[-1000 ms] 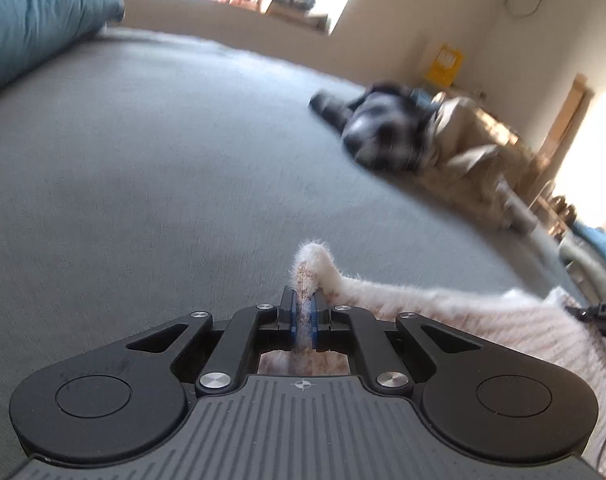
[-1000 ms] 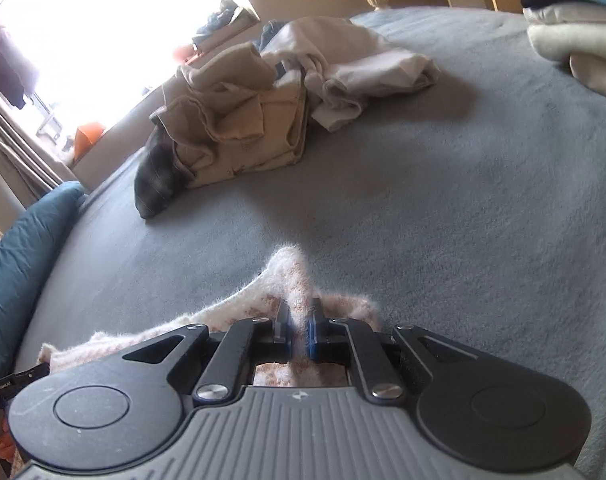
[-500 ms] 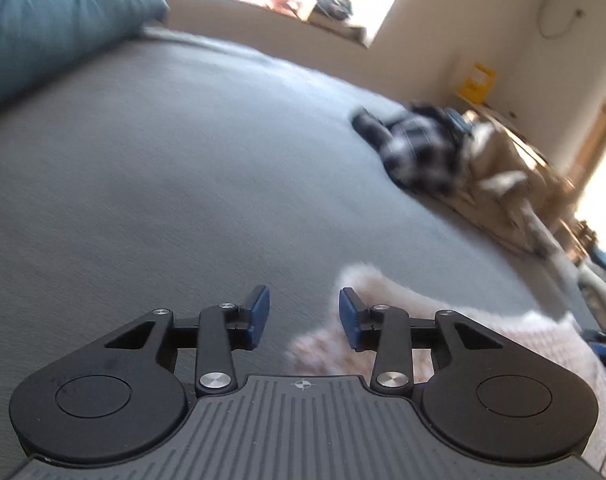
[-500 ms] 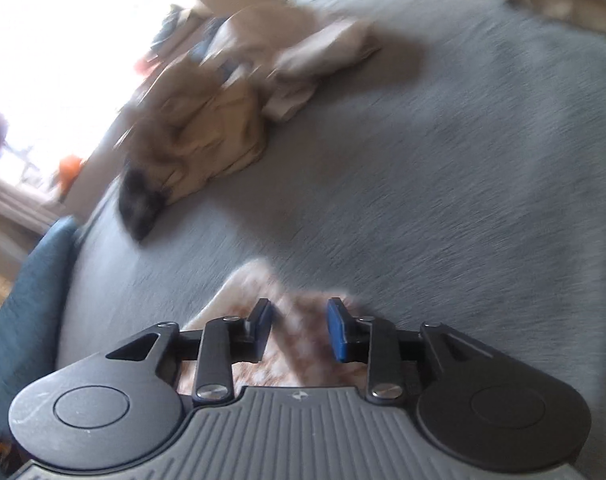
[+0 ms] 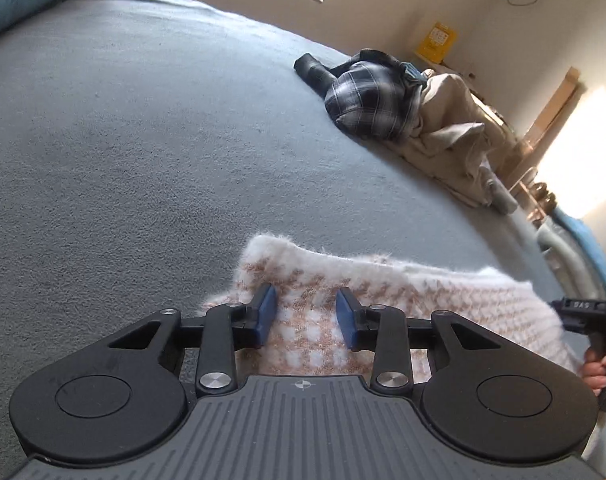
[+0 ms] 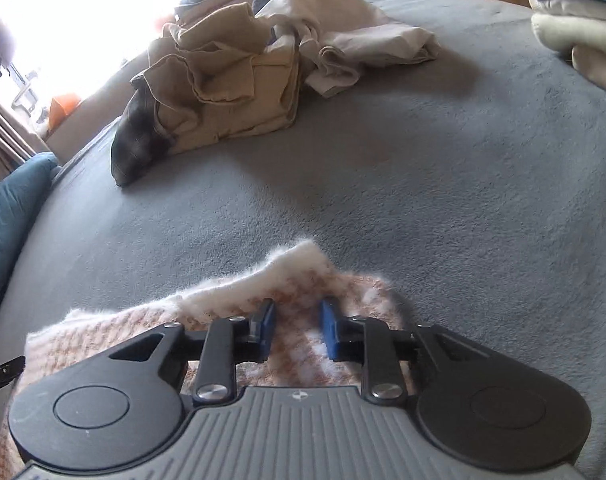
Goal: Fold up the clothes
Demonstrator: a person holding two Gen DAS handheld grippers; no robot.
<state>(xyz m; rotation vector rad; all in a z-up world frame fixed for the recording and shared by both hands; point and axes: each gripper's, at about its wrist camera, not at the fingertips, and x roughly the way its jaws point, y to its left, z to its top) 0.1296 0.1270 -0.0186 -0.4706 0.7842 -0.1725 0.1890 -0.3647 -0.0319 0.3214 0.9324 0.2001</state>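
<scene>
The fuzzy pink-and-white sweater (image 5: 403,292) lies flat at the near edge of the grey bed (image 5: 123,140). Both the left hand-held gripper (image 5: 305,314) and right hand-held gripper (image 6: 297,330) hover over it, their jaws narrowly parted after just closing in a little, gripping nothing.

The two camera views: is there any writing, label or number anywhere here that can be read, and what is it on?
"DAS", or close to it: small pale letters on the black right gripper at the edge of the left wrist view.
Yellow sign against the far wall: dark print, too small to read.
Right wrist view: nothing legible.
</scene>
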